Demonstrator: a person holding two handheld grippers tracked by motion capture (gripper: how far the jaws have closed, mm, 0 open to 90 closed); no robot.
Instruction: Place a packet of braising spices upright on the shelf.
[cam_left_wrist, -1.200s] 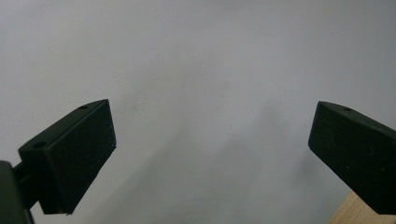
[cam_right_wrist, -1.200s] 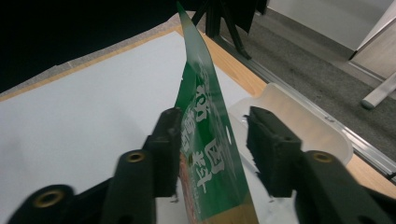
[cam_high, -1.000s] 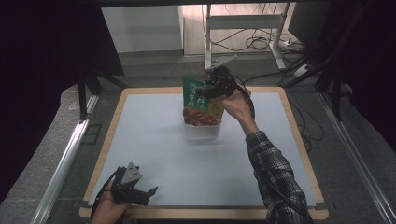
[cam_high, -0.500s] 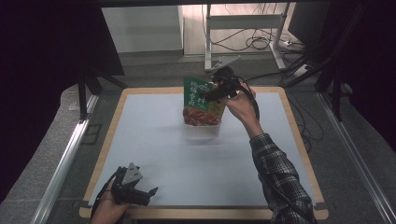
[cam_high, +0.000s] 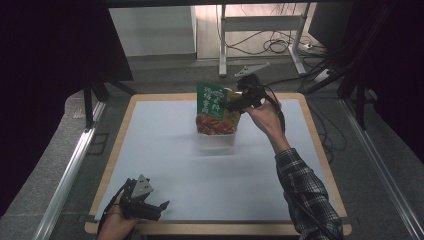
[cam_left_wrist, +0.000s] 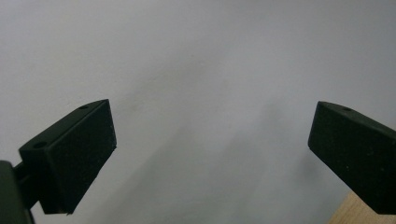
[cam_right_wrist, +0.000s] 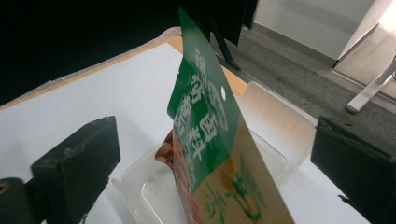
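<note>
Since the earlier frames, right gripper (cam_high: 239, 102) jaws have spread, releasing the green packet (cam_high: 215, 109), which stands in the clear tub (cam_high: 216, 140) at 12 o'clock (placement likely complete). Left gripper (cam_high: 159, 206) rests open at 7 o'clock.

we are reaching our right gripper (cam_high: 235, 106) far forward, jaws spread wide; our left gripper (cam_high: 159, 207) is resting near us, jaws also wide apart.

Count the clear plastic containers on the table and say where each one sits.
1: the clear container sits at the table's far middle, with the green packet standing in it. None seems hidden.
</note>
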